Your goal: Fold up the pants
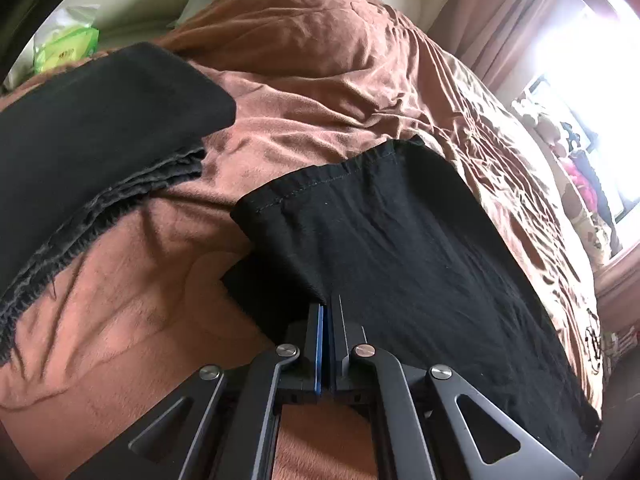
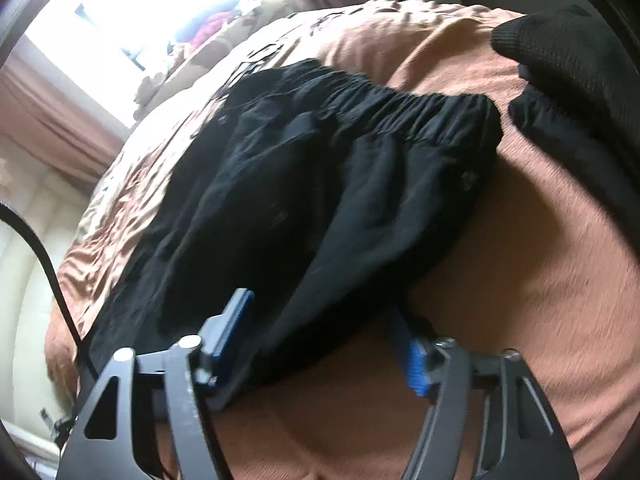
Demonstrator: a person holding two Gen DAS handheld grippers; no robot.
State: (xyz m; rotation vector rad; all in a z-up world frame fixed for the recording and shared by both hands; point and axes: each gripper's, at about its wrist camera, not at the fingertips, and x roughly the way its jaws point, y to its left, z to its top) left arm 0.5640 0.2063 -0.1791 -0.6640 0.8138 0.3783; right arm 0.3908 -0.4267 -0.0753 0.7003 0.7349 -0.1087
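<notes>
Black pants (image 1: 400, 240) lie on a brown blanket (image 1: 140, 280) spread over a bed. In the left wrist view the stitched leg hem (image 1: 320, 180) runs across the middle, and my left gripper (image 1: 330, 304) is shut on the fabric a little behind that hem. In the right wrist view the pants (image 2: 300, 184) show their gathered elastic waistband (image 2: 400, 108) at the far end. My right gripper (image 2: 320, 304) has its jaws wide apart over the near edge of the pants. Cloth lies between the blue pads (image 2: 414, 364), which do not press on it.
A pile of folded dark clothes (image 1: 100, 132) sits on the blanket to the left. A black knit garment (image 2: 568, 64) lies past the waistband at the right. There is a green packet (image 1: 68, 46) by the headboard, a black cable (image 2: 44, 264) at the left, and a bright window (image 2: 152, 0) with curtains.
</notes>
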